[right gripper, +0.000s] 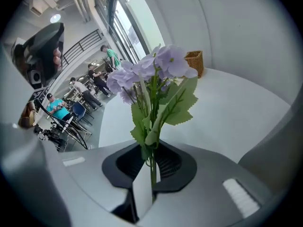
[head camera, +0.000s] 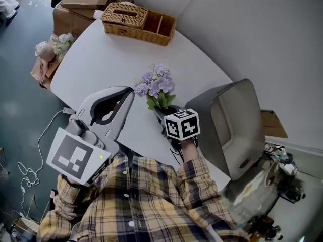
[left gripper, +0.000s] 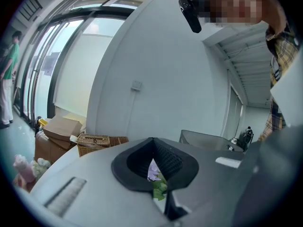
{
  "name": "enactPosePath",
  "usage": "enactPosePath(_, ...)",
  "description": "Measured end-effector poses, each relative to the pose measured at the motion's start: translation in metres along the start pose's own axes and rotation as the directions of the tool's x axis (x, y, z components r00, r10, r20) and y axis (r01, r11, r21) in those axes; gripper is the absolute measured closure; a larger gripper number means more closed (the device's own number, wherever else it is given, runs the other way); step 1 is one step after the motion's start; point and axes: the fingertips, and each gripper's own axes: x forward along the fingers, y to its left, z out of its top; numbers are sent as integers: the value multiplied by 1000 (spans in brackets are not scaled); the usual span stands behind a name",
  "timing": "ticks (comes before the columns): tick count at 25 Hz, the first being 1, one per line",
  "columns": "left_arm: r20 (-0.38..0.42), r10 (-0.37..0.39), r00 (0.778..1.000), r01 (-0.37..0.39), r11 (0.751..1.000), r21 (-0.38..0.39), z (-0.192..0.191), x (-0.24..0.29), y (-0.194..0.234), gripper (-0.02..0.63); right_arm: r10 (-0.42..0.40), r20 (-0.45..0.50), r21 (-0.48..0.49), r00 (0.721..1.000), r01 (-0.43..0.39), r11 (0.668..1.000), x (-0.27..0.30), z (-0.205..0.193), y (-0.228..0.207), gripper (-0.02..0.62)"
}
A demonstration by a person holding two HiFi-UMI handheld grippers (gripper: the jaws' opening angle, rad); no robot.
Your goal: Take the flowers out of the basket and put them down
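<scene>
A bunch of purple artificial flowers (head camera: 156, 84) with green leaves stands upright over the white table (head camera: 101, 59), near its front edge. My right gripper (head camera: 165, 111) is shut on the stems from below; in the right gripper view the thin stems (right gripper: 152, 167) run through the narrow slit between the jaws. The wicker basket (head camera: 139, 21) sits at the table's far end, well away from the flowers. My left gripper (head camera: 127, 92) hovers to the left of the bunch with its jaws together and nothing in them. In the left gripper view the flowers (left gripper: 154, 171) show through the slit.
A grey chair back (head camera: 232, 125) stands close on the right of the right gripper. Cardboard boxes (head camera: 81, 4) and a bag with soft toys (head camera: 50, 49) lie on the floor past the table's left end. A wall runs behind the table. Several people are far off.
</scene>
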Motion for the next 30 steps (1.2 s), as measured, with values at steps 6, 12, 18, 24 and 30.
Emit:
enactPosePath(6,-11,-13,1000,13,1000,-5,-1,11,9,594,9,-38,17,999,-8,1000,21,-4,-6,534)
enactPosePath(12,-17,-25,1000,25,1000,-4,-4,13,7,594,2,-66,2,998,-2,1000,31,-10,-4,519)
enactPosePath(18,-13,-44,999,44,999,1,-5,12,6,594,13,-66,5,998,-12,1000,33,-12,-1,468)
enactPosePath(24,-21,-45,999,45,999,8,-2,13,-2,594,15,-17,9,1000,-15,1000,18,-5,5,445)
enactPosePath(30,3,-101,995,101,994,40,1,16,-18,594,17,104,-16,994,-16,1000,-15,16,25,437)
